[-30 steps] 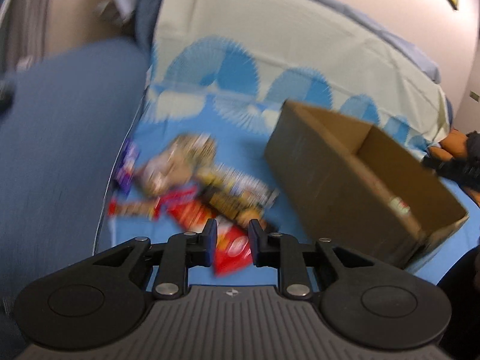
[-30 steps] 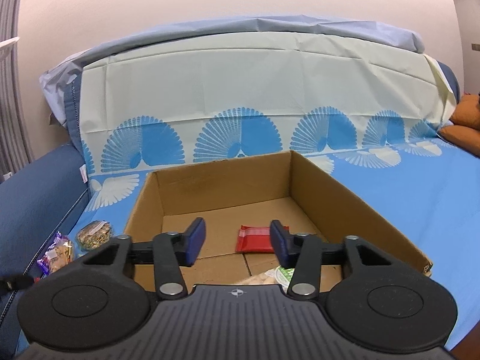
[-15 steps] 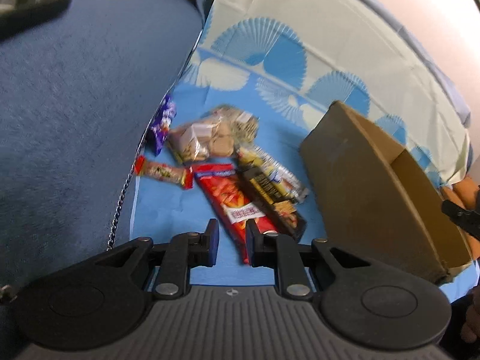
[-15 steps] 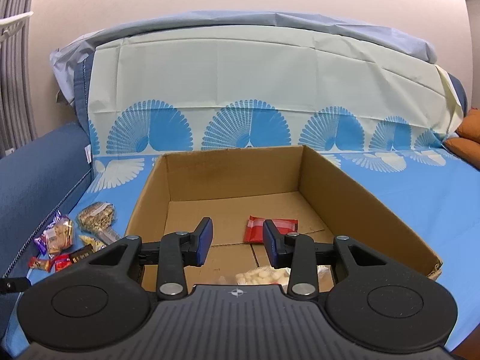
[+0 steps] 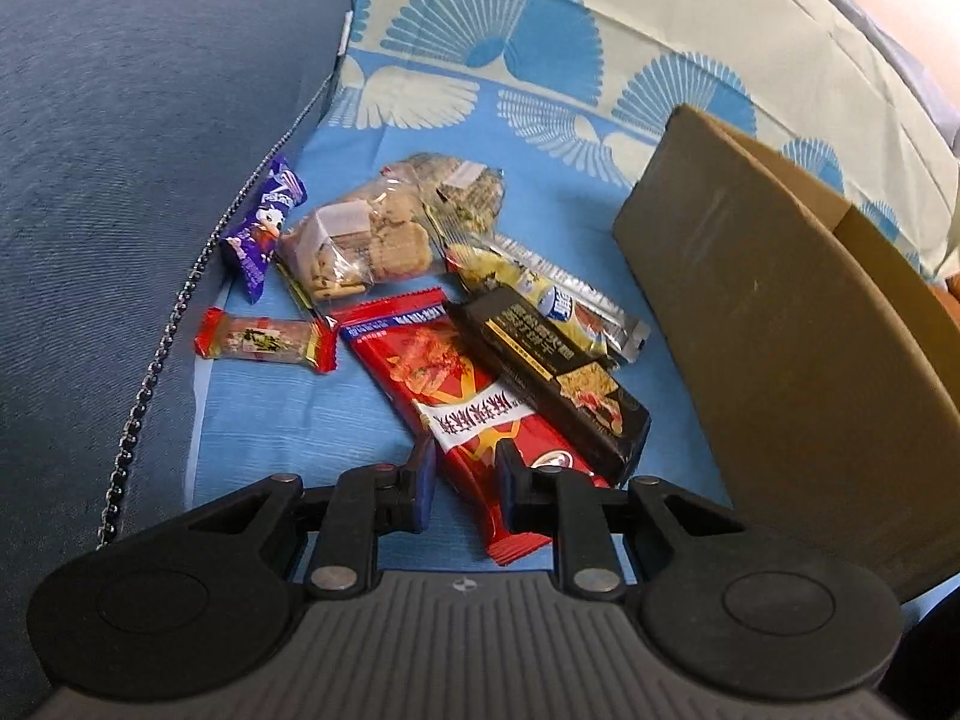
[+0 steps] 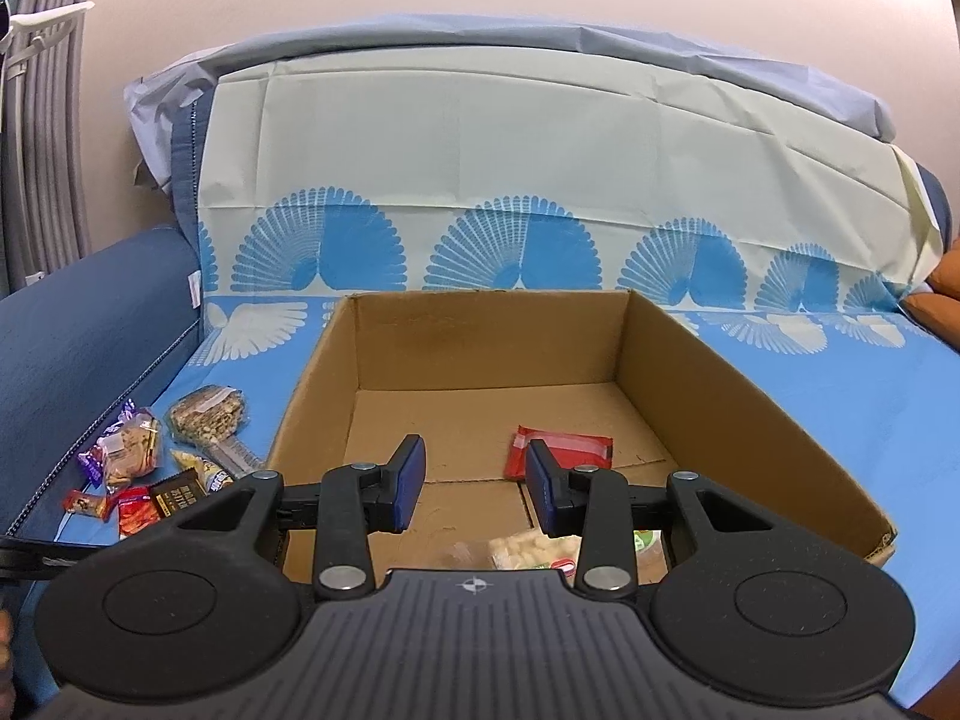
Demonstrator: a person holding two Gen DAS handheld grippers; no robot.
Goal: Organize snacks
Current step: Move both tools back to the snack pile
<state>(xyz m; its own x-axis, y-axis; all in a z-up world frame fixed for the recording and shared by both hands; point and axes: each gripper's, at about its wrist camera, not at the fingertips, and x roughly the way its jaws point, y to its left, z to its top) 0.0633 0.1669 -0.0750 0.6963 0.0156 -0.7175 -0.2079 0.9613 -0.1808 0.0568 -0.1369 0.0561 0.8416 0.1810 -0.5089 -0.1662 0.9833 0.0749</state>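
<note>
Since a second ago the left tool (image 5: 462,489) has come down and forward over the snack pile, so the packets fill more of its view, and the right tool (image 6: 474,489) has barely shifted over the box (image 6: 750,420) while its gap has narrowed a little.

The left tool now sits low above the red pack (image 5: 468,396), its two blue pads a narrow gap apart with the pack's lower end showing between them; whether the pads touch the wrapper cannot be told. The red pack lies on the blue sofa cover (image 5: 288,414). Beside it, overlapping its right edge, lies a black bar (image 5: 552,372), and above that a yellow-and-silver pack (image 5: 552,294). Further back are a clear biscuit bag (image 5: 360,246) and a second clear bag (image 5: 462,192) behind it. A purple pack (image 5: 264,228) lies by the sofa arm (image 5: 120,150), and a small red-ended candy (image 5: 264,342) lies left of the red pack.

The right tool hangs over the near edge of the box, jaws partly apart and empty. Inside the box a red wrapper (image 6: 570,450) lies flat on the floor, and a pale snack bag (image 6: 528,549) sits at the near wall, partly hidden by the tool.
</note>
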